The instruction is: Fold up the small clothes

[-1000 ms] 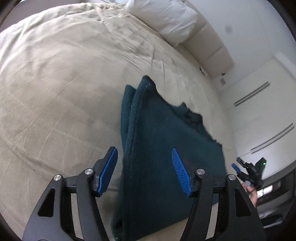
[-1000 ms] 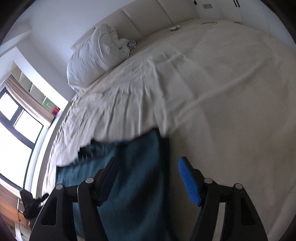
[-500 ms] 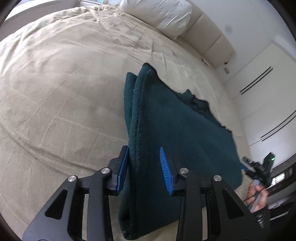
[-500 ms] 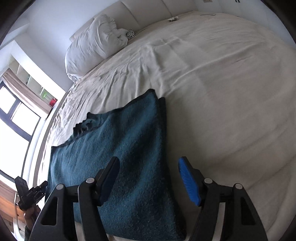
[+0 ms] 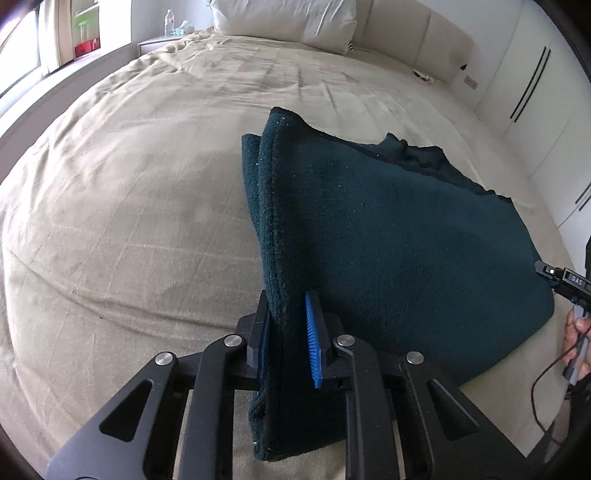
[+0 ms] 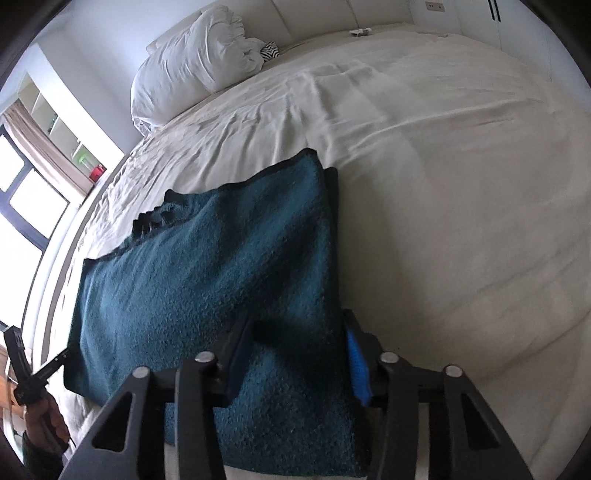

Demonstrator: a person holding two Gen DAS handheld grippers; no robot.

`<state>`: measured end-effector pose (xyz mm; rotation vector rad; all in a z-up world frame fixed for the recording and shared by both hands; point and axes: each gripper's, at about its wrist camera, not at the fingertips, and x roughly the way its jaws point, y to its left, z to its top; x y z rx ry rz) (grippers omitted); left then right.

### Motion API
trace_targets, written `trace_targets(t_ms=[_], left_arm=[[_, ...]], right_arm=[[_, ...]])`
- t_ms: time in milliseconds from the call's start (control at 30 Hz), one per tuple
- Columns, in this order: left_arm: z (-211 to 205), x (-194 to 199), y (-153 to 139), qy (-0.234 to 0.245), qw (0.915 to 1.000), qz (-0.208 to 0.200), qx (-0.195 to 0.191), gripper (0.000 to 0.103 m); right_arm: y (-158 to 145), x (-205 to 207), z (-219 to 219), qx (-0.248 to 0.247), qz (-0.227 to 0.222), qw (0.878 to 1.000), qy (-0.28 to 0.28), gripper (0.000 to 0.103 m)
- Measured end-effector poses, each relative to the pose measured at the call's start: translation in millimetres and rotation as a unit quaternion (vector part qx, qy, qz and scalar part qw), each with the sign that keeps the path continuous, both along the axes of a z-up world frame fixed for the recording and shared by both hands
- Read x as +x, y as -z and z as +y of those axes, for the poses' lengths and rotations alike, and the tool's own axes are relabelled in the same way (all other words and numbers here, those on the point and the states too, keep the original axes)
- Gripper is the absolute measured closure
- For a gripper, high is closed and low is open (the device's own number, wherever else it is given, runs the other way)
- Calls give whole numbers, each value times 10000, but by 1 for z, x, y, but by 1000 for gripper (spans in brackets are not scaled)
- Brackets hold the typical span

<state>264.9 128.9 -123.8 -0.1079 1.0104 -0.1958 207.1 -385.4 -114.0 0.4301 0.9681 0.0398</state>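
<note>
A dark teal fleece garment [image 5: 388, 236] lies folded on the beige bed [image 5: 129, 192]. My left gripper [image 5: 288, 339] is shut on the garment's left edge near its front corner, the layered edge pinched between the blue pads. In the right wrist view the same garment [image 6: 207, 266] lies spread to the left. My right gripper [image 6: 299, 350] straddles its right edge near the front corner, with the fabric between the pads and the jaws partly closed on it. The right gripper also shows at the left wrist view's right edge [image 5: 565, 280].
White pillows [image 5: 284, 18] and a padded headboard [image 5: 424, 37] stand at the far end of the bed. A nightstand with a bottle [image 5: 168, 22] is at the far left. Wardrobe doors [image 5: 535, 92] line the right wall. A window [image 6: 22, 192] is on the left.
My left gripper has closed from wide open onto the garment's left edge. My right gripper has moved forward over the garment's right edge and narrowed around it.
</note>
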Motion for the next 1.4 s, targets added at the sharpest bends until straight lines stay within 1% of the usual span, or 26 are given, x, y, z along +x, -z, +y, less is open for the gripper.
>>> trace_targets(t_ms=[67, 133, 233, 433, 700, 767, 800, 900, 1000, 1100, 1167, 1300, 1400], left_arm=[[0, -1, 0, -14, 10000, -8, 23, 89], [-2, -1, -1, 9, 10000, -28, 93, 91], [-5, -3, -1, 37, 9998, -49, 207, 92], [-5, -5, -3, 49, 9996, -50, 255, 93], [2, -20, -1, -15, 9998, -23, 212, 97], [6, -24, 2, -53, 9998, -1, 192, 97], [7, -25, 3, -57, 9998, -7, 180, 97], [8, -27, 4, -65, 9999, -40, 127, 97], [11, -26, 3, -59, 10000, -49, 19, 98], [13, -27, 4, -38, 10000, -59, -26, 98], [13, -28, 4, -34, 10000, -64, -20, 98], [13, -27, 6, -37, 10000, -25, -11, 98], [13, -27, 6, -29, 10000, -13, -6, 98]], right_arm=[[-1, 0, 2, -113, 16, 9999, -23, 68], [-1, 0, 3, -185, 20, 9998, -18, 77], [-2, -1, 3, -271, 1, 9996, -2, 86], [-4, -1, 6, -400, -54, 9992, -22, 92], [-3, -3, 7, -425, -76, 9991, -22, 93], [-3, -4, 7, -390, -67, 9992, -54, 92], [-4, -5, 6, -357, -80, 9993, -40, 89], [-7, -12, -2, -152, -187, 9997, 102, 88], [-8, -24, -16, 99, -303, 9985, 452, 87], [-4, -37, -32, 478, -348, 9955, 745, 74], [-1, -43, -38, 603, -349, 9943, 805, 74], [3, -45, -35, 669, -278, 9949, 701, 74], [5, -43, -23, 500, -222, 9973, 486, 74]])
